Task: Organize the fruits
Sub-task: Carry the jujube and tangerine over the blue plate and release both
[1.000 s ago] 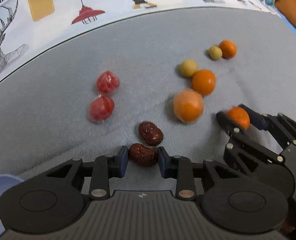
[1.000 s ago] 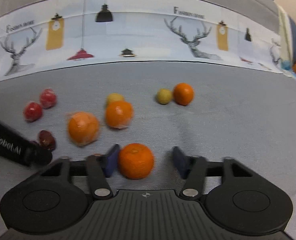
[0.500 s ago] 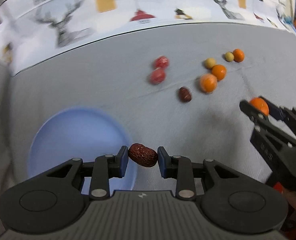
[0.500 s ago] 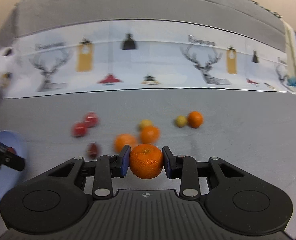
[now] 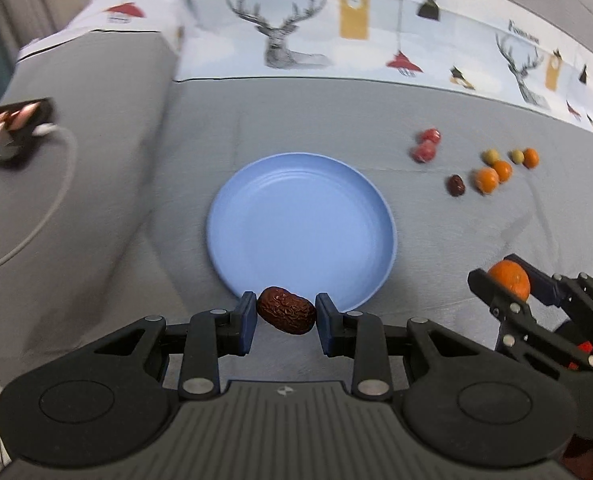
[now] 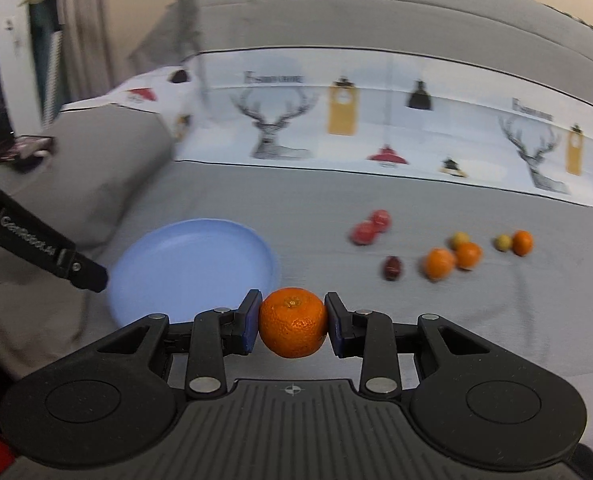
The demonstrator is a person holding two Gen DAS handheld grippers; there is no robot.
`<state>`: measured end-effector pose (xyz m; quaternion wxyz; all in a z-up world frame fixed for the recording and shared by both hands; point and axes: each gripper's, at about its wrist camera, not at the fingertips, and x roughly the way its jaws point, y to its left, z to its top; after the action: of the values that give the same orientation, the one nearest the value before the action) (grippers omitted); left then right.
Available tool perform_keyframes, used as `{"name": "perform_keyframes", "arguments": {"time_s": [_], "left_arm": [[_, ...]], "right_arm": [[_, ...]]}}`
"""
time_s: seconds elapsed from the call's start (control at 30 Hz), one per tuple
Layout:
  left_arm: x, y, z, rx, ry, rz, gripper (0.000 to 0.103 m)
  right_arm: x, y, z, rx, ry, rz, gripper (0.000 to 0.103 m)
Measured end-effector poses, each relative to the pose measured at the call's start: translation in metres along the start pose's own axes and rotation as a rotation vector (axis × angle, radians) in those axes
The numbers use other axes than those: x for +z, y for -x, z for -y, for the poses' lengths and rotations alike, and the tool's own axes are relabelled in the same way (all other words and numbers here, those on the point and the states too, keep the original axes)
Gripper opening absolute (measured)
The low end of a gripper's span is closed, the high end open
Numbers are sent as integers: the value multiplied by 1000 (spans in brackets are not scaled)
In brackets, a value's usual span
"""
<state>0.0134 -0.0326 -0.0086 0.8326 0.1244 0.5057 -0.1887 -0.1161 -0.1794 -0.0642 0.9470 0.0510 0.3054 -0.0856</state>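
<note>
We see a round light-blue plastic plate lying on the grey fabric surface, and nothing lies inside it. Our left gripper hangs at the near rim of the plate, its jaws closed on a wrinkled dark-red dried date, which is held above the cloth just at that rim. Our right gripper has its jaws pressed on both sides of a round orange mandarin, which is in the air near the right edge of the plate.

The other fruits lie on the surface to the right of the plate, towards the far edge with the deer-printed cloth. Two small red fruits touch each other. Nearer to us lies a second dark-red date, just beside two orange mandarins that touch. A small yellow-green fruit sits behind them. Further right, another yellow-green fruit touches a small mandarin.
</note>
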Motion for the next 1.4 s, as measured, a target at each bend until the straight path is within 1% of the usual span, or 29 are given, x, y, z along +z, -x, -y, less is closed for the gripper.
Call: {"name": "perform_keyframes", "arguments": {"time_s": [0.2, 0.47, 1.4], "left_arm": [[-15, 18, -19, -5, 38, 30, 35], [-23, 31, -31, -12, 64, 67, 35], [-16, 14, -36, -16, 78, 49, 35]], "right_arm": [[1, 15, -24, 21, 46, 13, 36], [1, 24, -36, 30, 80, 17, 36], [1, 12, -39, 36, 89, -24, 36]]}}
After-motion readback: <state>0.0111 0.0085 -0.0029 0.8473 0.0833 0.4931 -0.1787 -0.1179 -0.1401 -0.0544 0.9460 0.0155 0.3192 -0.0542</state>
